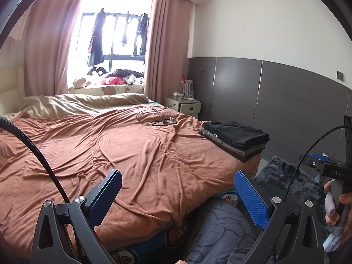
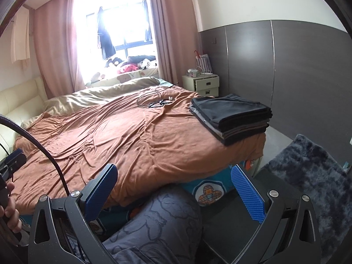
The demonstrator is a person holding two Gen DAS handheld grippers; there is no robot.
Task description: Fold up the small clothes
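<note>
A stack of folded dark clothes sits on the right corner of the bed's orange blanket; it also shows in the right wrist view. My left gripper is open and empty, held above the near edge of the bed. My right gripper is open and empty, held over the bed's near edge and the person's knee. The right gripper's body shows at the right of the left wrist view. No loose garment lies between either pair of fingers.
Black cables and a small device lie on the blanket at mid-bed. A cream nightstand stands beyond the bed by the grey wall panel. A dark shaggy rug covers the floor at right. Clothes hang at the window.
</note>
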